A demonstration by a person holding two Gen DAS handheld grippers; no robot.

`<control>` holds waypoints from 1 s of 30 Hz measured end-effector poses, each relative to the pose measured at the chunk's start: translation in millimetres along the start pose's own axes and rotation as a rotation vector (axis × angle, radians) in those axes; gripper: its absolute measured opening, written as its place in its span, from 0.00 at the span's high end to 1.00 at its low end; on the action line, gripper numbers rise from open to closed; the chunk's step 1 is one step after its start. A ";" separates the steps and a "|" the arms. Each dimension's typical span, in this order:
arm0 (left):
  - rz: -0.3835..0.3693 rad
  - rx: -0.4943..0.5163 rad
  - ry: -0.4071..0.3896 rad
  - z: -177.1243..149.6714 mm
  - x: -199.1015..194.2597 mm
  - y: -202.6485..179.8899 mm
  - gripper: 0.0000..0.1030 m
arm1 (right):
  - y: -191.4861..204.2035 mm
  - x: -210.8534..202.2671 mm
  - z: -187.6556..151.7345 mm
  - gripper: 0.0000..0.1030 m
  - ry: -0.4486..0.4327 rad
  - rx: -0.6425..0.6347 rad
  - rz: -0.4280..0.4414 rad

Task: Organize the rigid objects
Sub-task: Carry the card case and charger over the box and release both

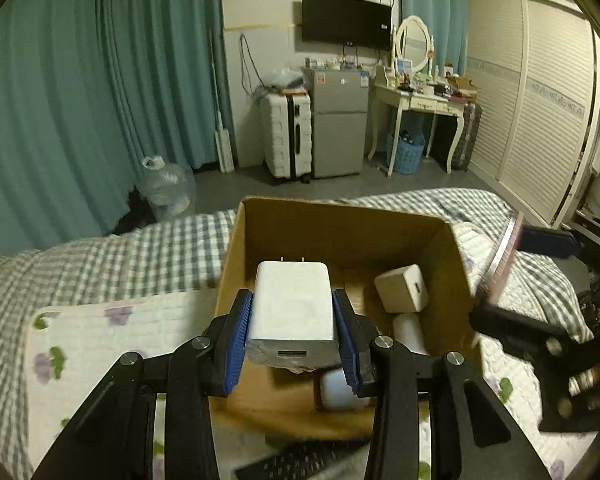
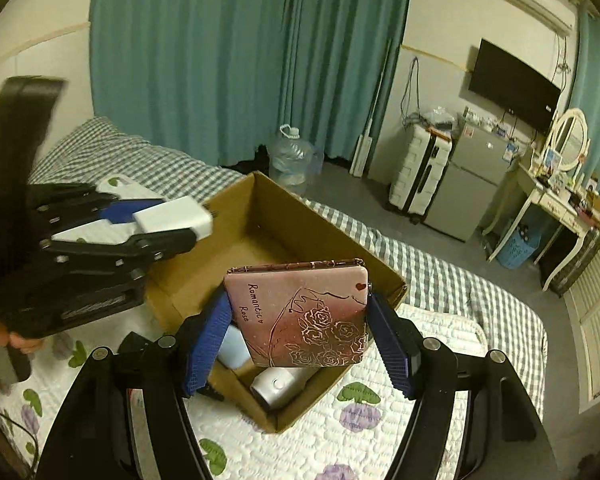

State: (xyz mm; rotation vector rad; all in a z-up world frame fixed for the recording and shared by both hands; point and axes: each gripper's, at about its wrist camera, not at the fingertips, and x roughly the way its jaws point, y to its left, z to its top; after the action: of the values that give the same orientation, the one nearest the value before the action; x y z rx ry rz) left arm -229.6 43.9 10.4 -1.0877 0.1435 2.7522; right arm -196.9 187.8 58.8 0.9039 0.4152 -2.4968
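Charger, white, two prongs pointing away from the wrist, sits clamped between the blue pads of the left gripper; the fingers press on its two long sides, USB port end facing back toward the camera. It hangs directly over the open cardboard box, which rests on the quilted floral pad on the bed. Likely reason for the hold: side grip leaves the underside free, so it can be lowered straight in.

Right gripper holds a flat pink case printed "Romantic Rose", pinched by its two side edges, face tilted toward the wrist camera. It hovers above the near corner of the same box. Edge grip suits a thin, stiff item.

Below and beyond the left fingers, inside the box: a small white cube adapter and pale rounded items, partly hidden. Below the right fingers, a silver-white cylinder lies at the box's near end.

Judgement: both items are at the drop stage, not yet released. Free floor space appears toward the box's far end; the two grippers are close, so collision is the risk.

A dark remote lies on the pad, nearer than the left fingers.
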 end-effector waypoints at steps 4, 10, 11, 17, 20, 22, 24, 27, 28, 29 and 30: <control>-0.005 0.012 0.049 3.2 36.0 2.1 0.61 | -5.1 22.6 1.3 0.33 0.034 0.006 -0.003; -0.035 0.029 0.074 3.5 67.2 -1.2 0.59 | -20.5 46.5 -3.1 0.33 0.065 0.042 -0.005; -0.041 0.023 0.080 2.9 69.9 -1.2 0.57 | -21.7 49.3 -3.3 0.33 0.070 0.045 -0.007; -0.015 0.024 0.036 4.7 53.2 1.8 0.40 | -27.7 58.2 -5.0 0.33 0.075 0.067 0.001; 0.011 0.014 0.028 3.1 35.4 11.7 0.40 | -34.4 65.9 0.5 0.33 0.082 0.098 0.010; 0.000 -0.011 0.022 -1.8 21.3 20.6 0.40 | -35.1 72.8 4.7 0.33 0.084 0.108 0.012; 0.021 -0.028 0.021 -7.7 9.4 29.7 0.40 | -34.6 84.1 9.1 0.32 0.097 0.112 0.006; 0.029 -0.042 0.013 -15.7 -9.9 39.2 0.40 | -33.1 104.1 11.3 0.32 0.135 0.137 0.005; 0.037 -0.041 0.012 -20.9 -18.2 42.6 0.40 | -32.7 110.7 11.9 0.31 0.147 0.151 0.002; 0.050 -0.043 0.012 -26.4 -24.9 45.3 0.39 | -32.2 114.1 11.9 0.31 0.150 0.165 0.001; 0.059 -0.044 0.011 -28.7 -28.9 48.8 0.39 | -30.0 114.8 11.6 0.31 0.154 0.171 -0.001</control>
State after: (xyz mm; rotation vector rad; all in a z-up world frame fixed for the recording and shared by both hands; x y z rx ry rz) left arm -199.6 -12.1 10.5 -1.1275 0.1184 2.8150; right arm -296.7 173.1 -4.8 1.1677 0.2536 -2.5013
